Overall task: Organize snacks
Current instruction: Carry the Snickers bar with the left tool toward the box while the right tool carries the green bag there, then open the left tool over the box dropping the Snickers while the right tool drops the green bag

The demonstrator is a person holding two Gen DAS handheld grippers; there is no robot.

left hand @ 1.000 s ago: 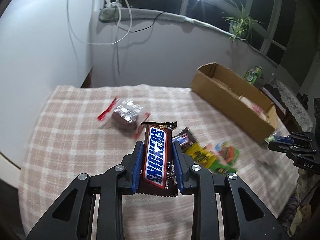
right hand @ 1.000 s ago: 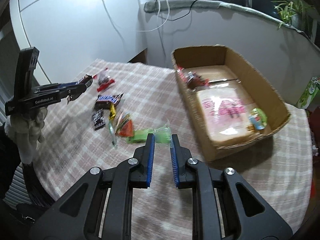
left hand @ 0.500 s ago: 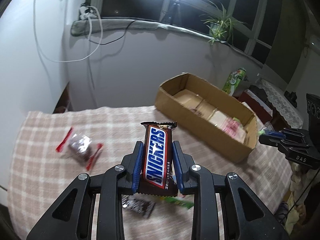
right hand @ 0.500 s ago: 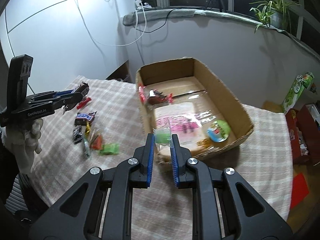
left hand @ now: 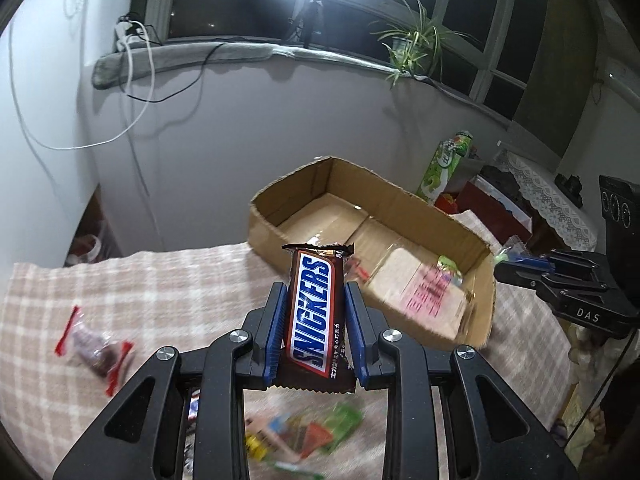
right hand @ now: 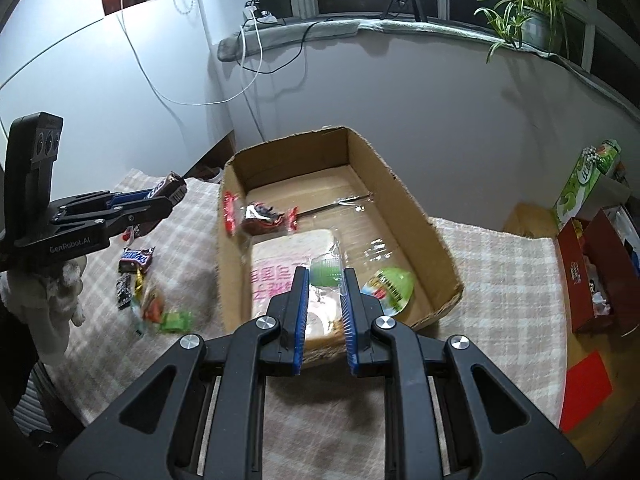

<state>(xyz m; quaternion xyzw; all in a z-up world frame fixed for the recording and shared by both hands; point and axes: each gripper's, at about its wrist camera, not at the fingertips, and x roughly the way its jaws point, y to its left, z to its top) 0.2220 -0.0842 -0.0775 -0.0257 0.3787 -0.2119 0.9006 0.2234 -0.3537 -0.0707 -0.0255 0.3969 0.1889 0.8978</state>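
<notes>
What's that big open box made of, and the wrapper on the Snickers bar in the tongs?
The box looks like plain brown corrugated cardboard: matte, with rough torn rims and clear shiny tape along its floor seam. The Snickers bar wrapper seems a thin glossy plastic film: it catches the light and has crimped zigzag ends.

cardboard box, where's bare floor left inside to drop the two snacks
The cardboard box is free at its far end, past the red-ended candy, and along the right wall. Crowded: the near half, with the pink-printed packet and green round snack.
</notes>
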